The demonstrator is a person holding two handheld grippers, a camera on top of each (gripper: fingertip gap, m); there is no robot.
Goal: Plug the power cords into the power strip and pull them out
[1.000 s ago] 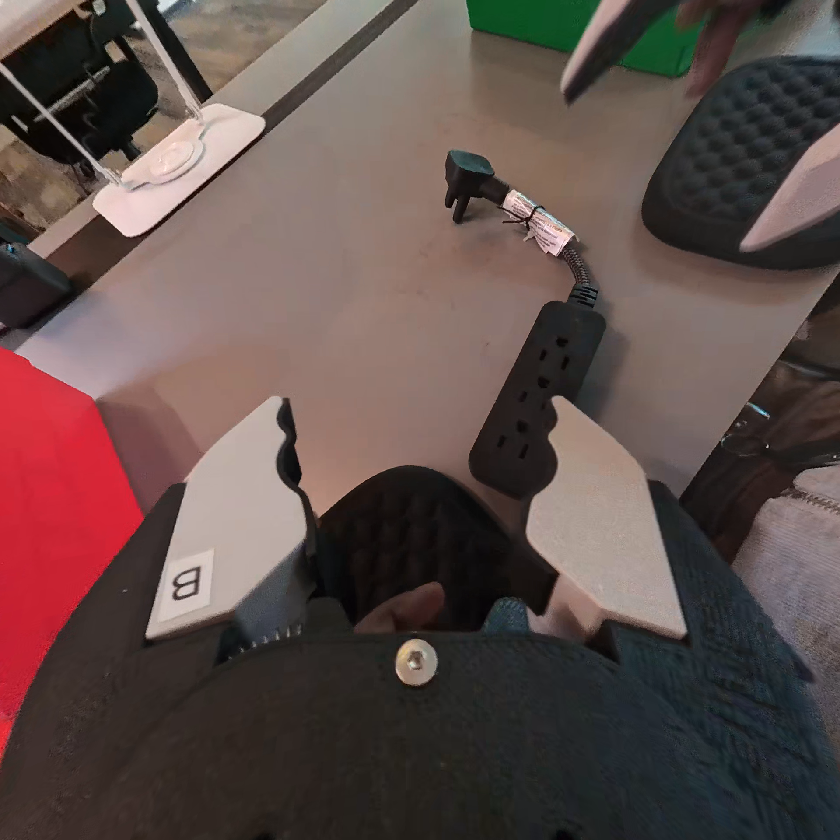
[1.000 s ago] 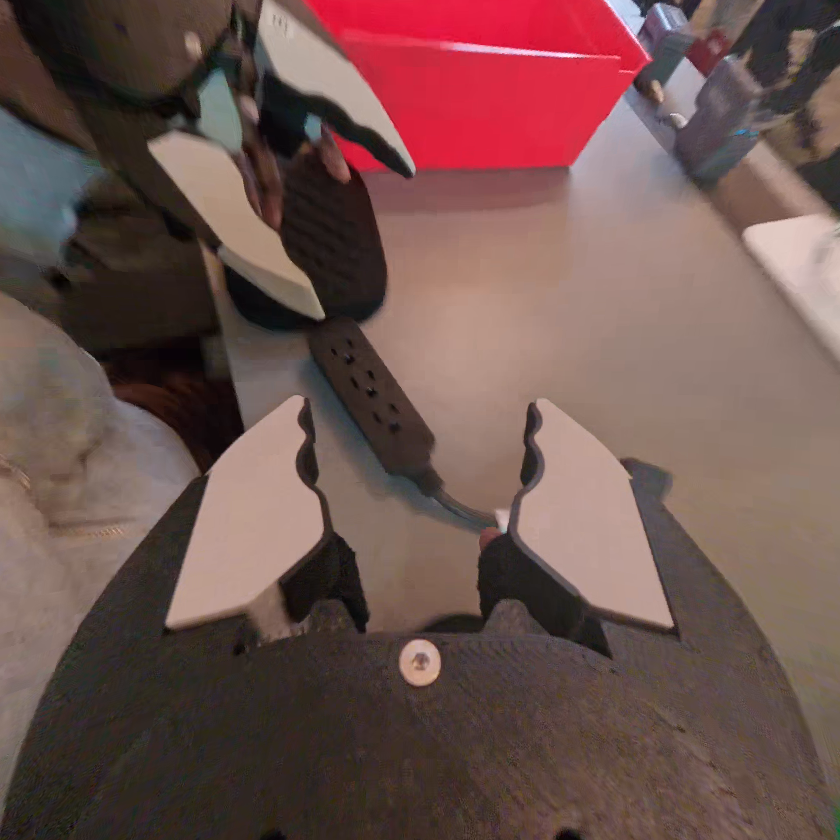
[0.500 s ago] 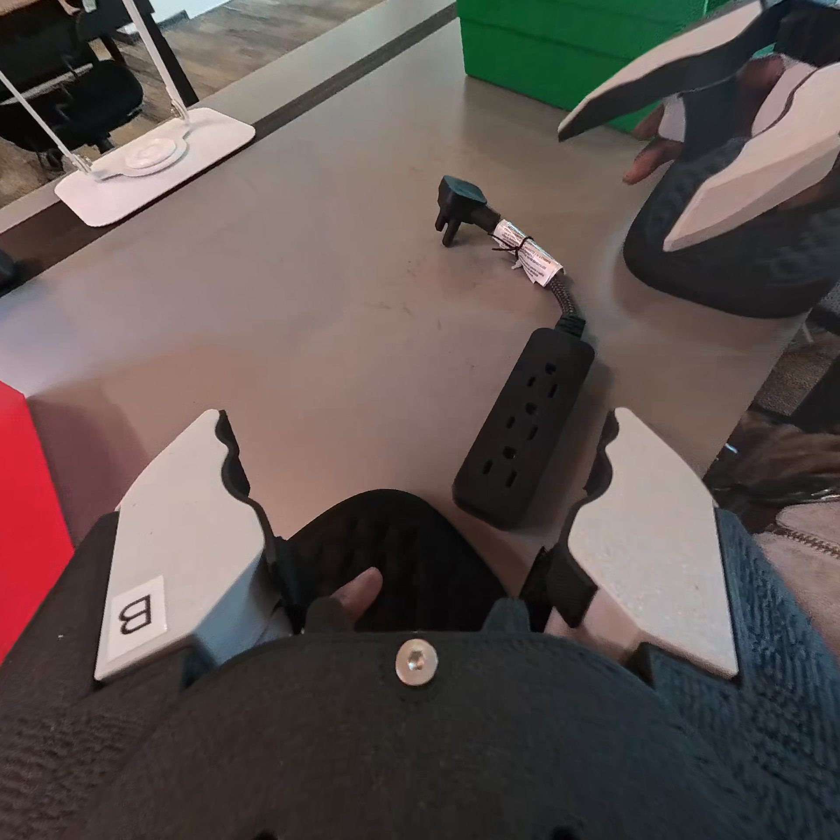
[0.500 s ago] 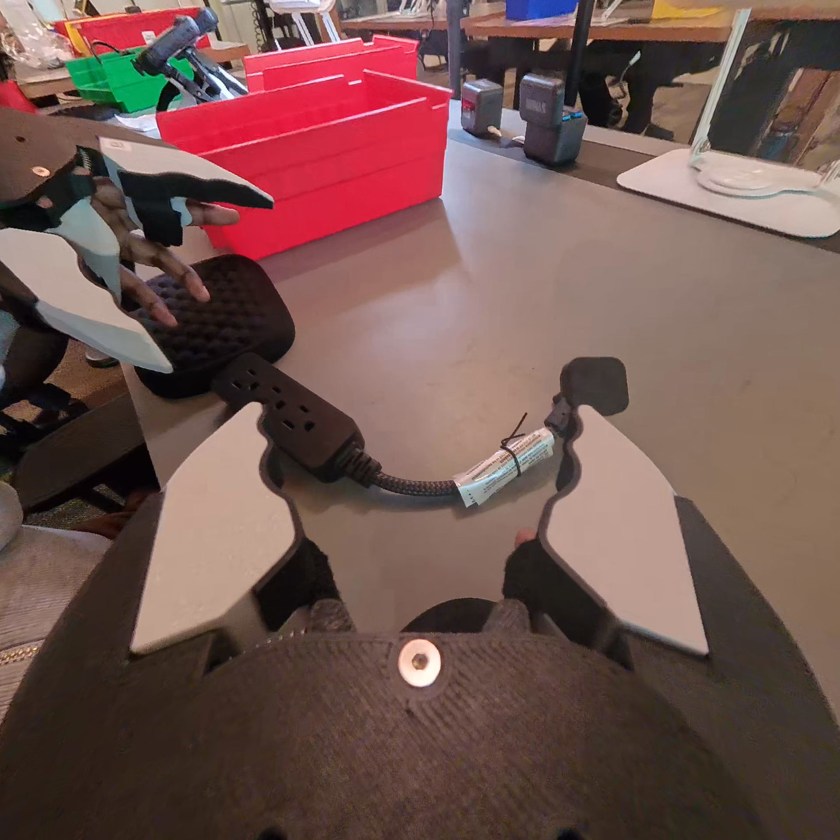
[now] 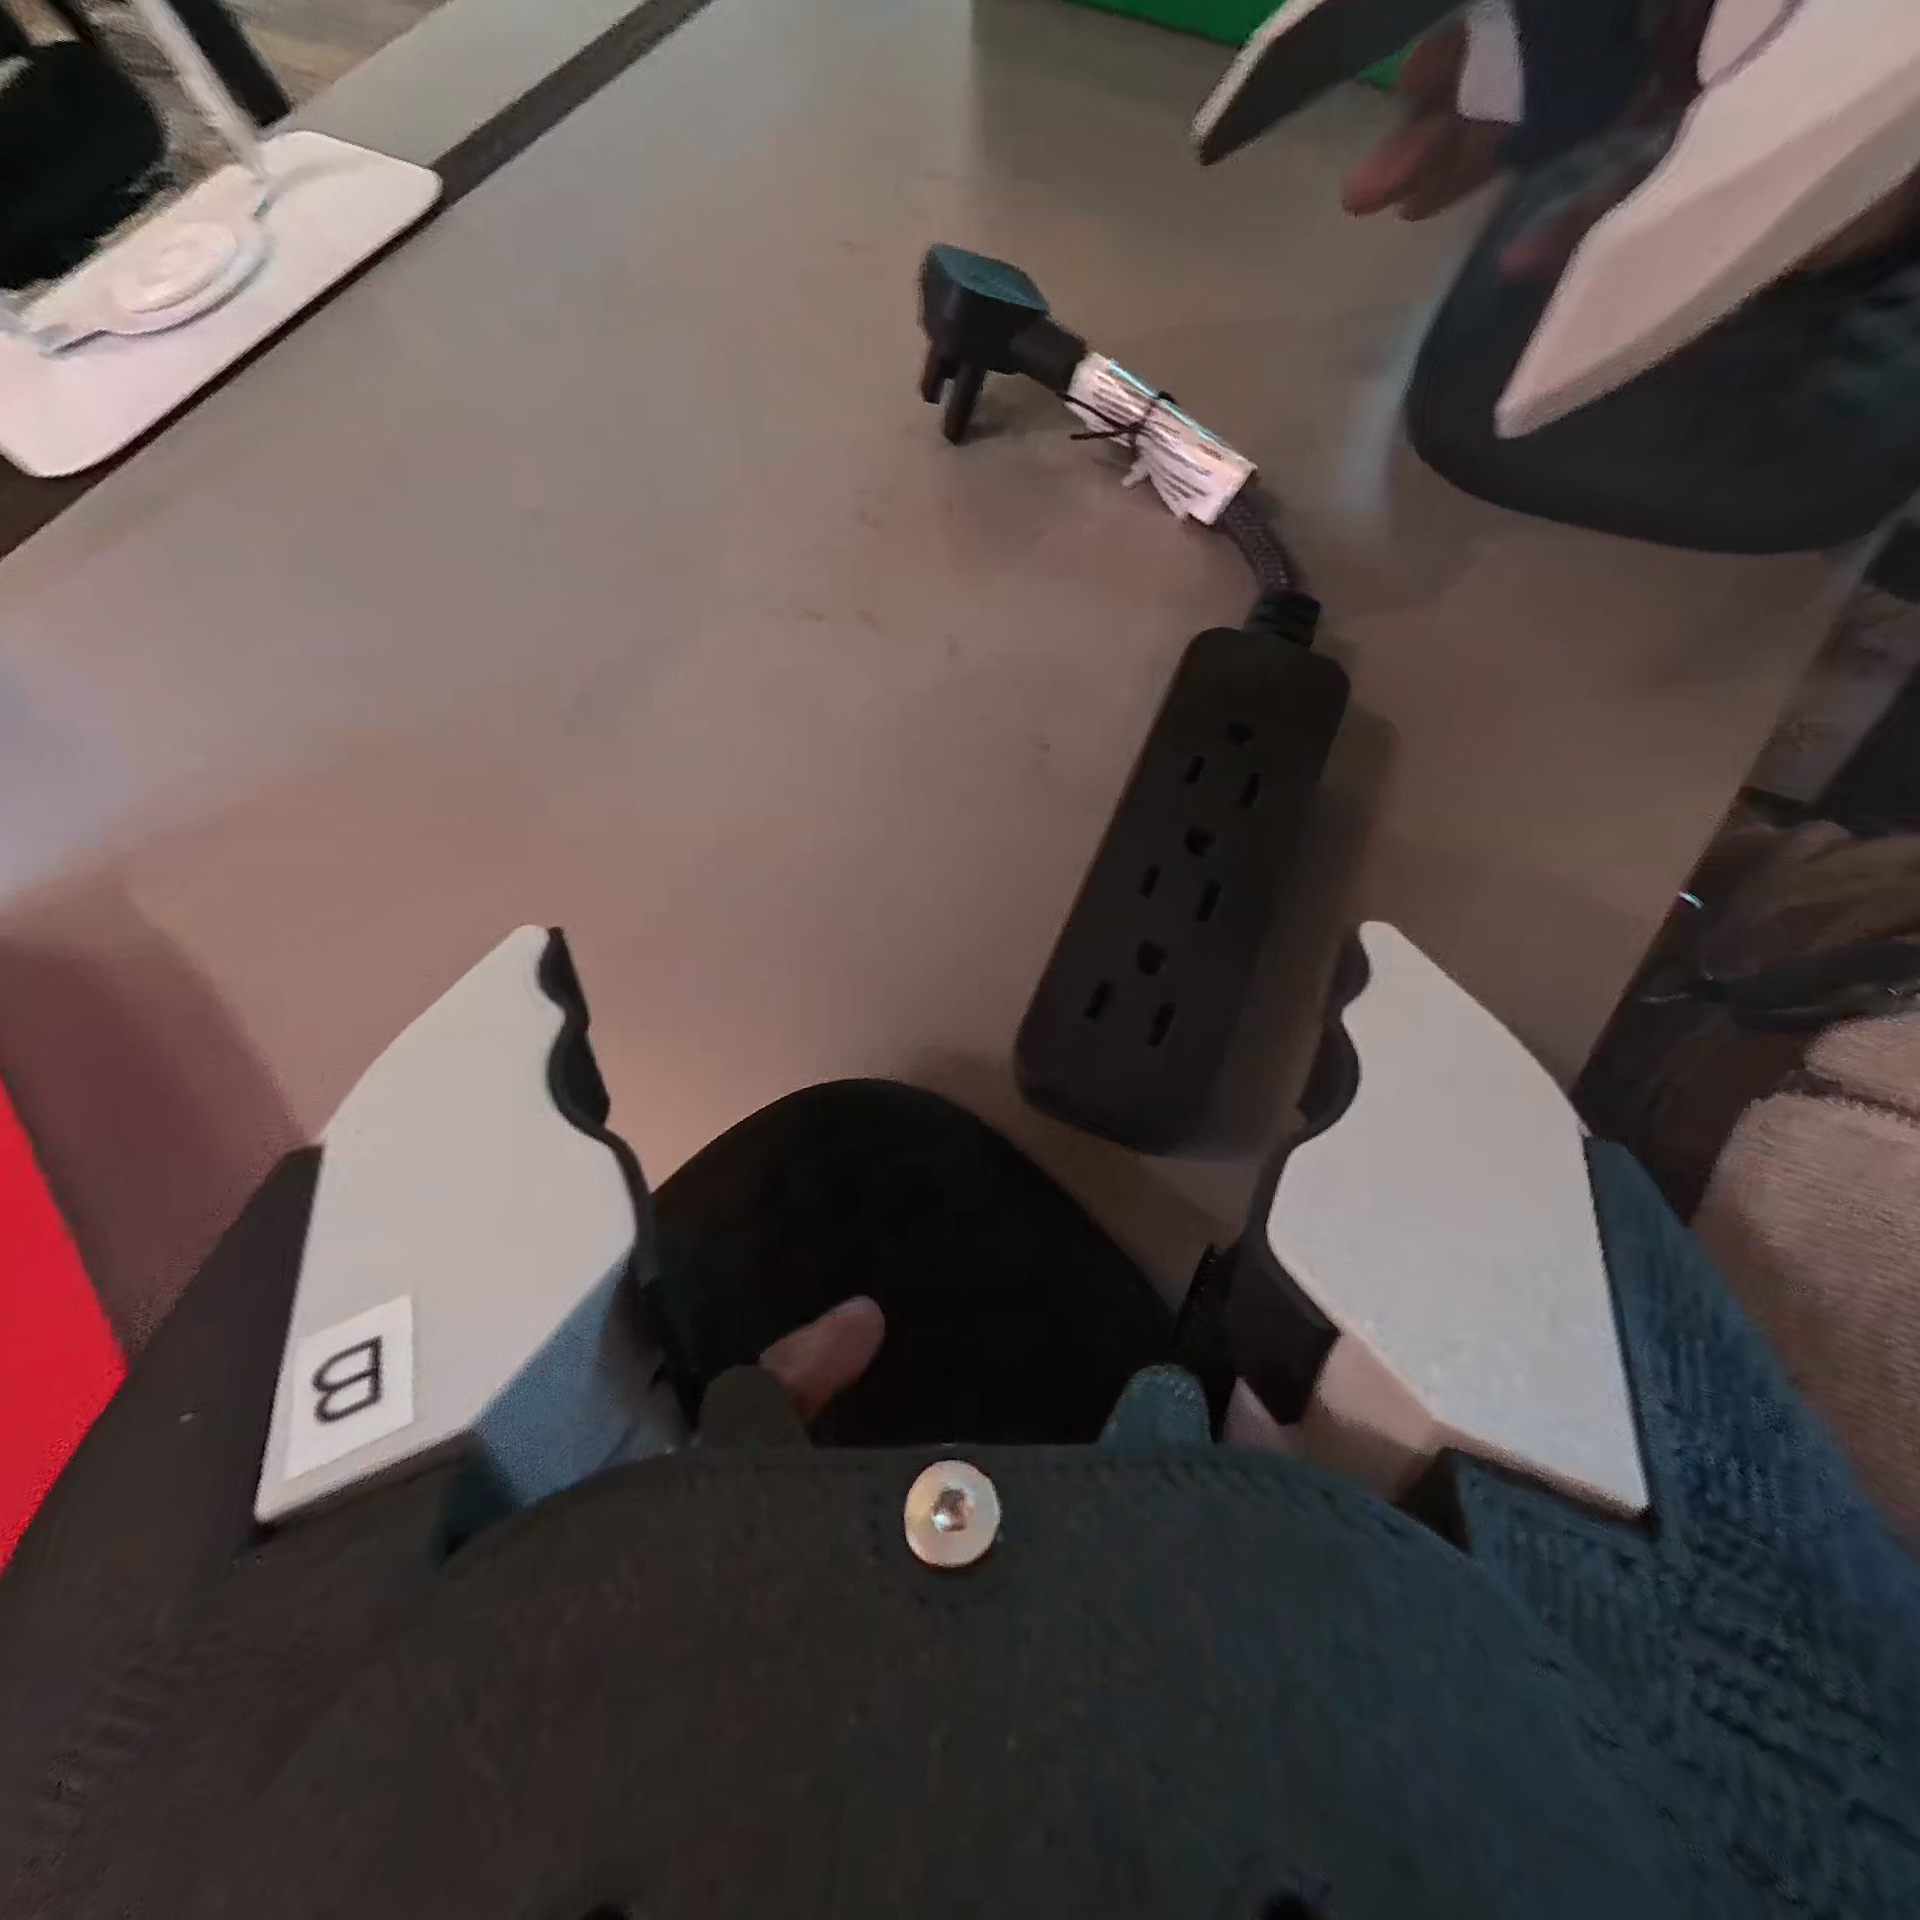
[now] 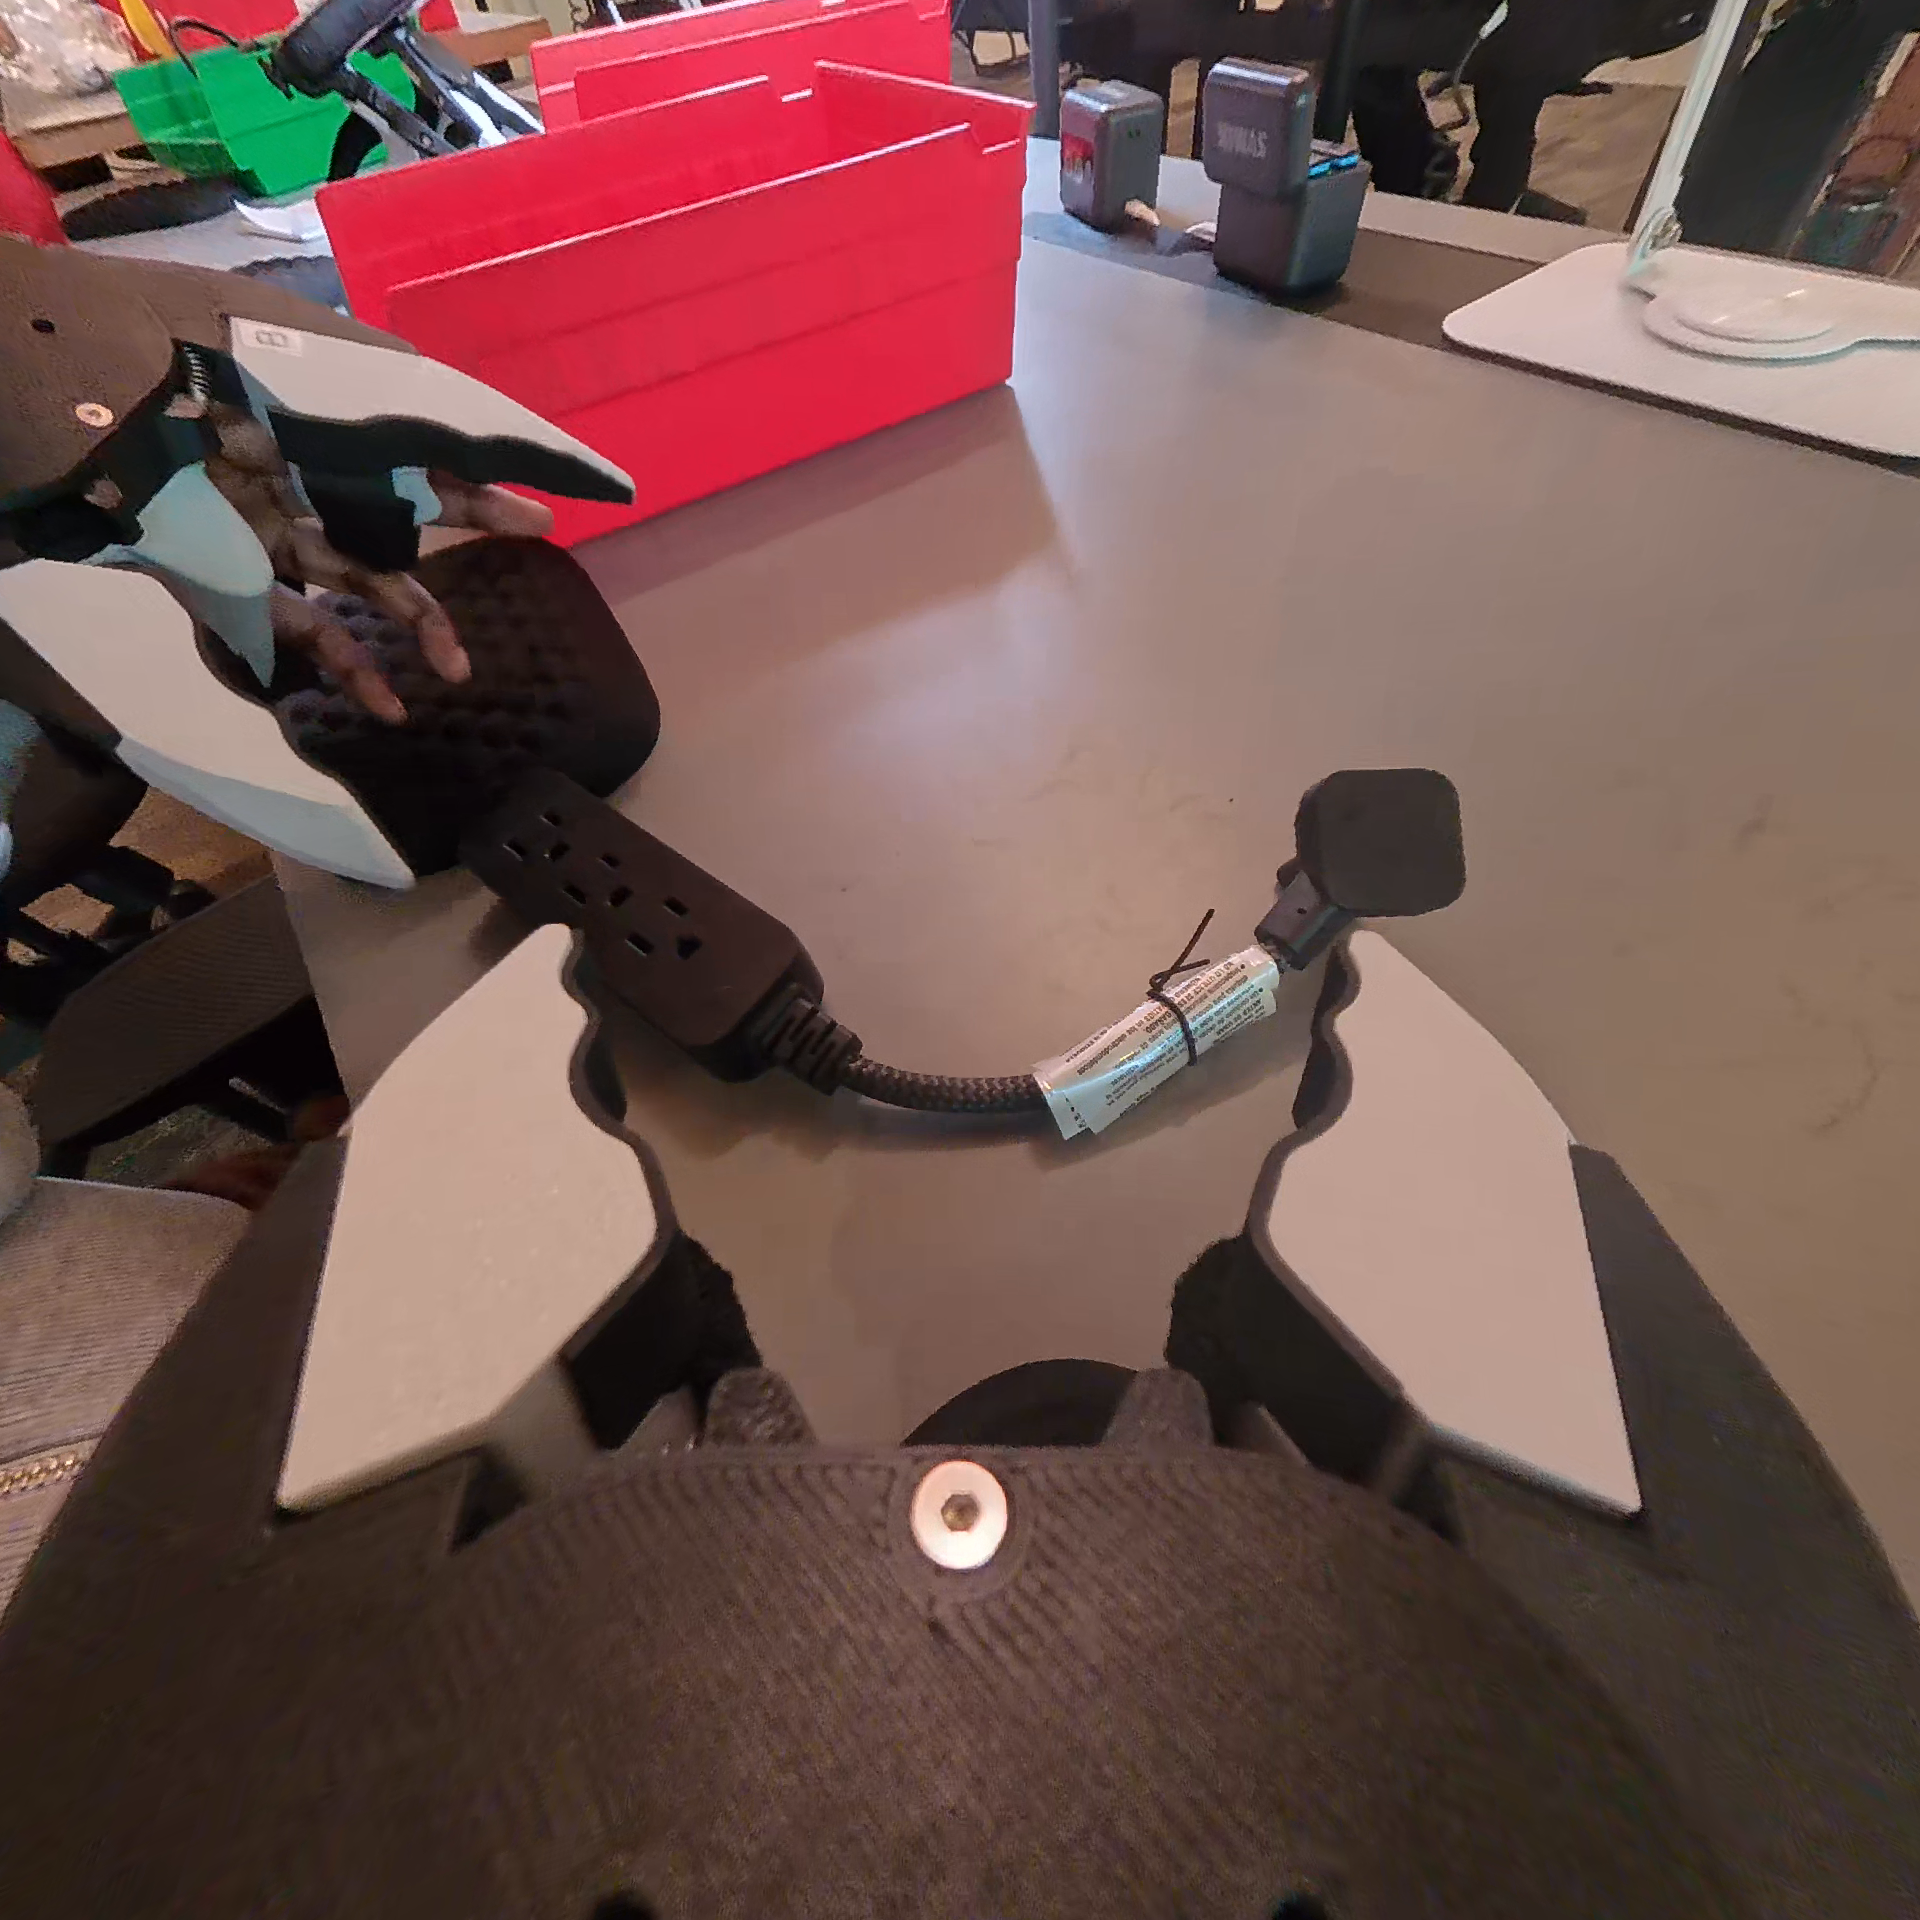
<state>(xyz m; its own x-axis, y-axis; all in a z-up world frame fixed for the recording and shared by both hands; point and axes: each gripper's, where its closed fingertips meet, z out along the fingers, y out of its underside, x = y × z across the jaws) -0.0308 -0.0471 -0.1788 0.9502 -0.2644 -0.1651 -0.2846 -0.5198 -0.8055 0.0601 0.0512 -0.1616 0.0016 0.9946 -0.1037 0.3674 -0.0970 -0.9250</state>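
- The black three-outlet power strip [image 5: 1184, 914] is lying flat, sockets up, near the edge of the grey table [image 5: 644, 644], its outlets all bare.
- Its short braided cord [image 6: 945, 1086] is curling round to the black angled plug [image 6: 1377, 842], resting unplugged.
- The left claw [image 5: 956, 1039] is hovering spread and empty beside the strip's end, likely to steady it.
- The right claw [image 6: 961, 1049] is gaping wide, empty, over the cord, lining up for the plug.
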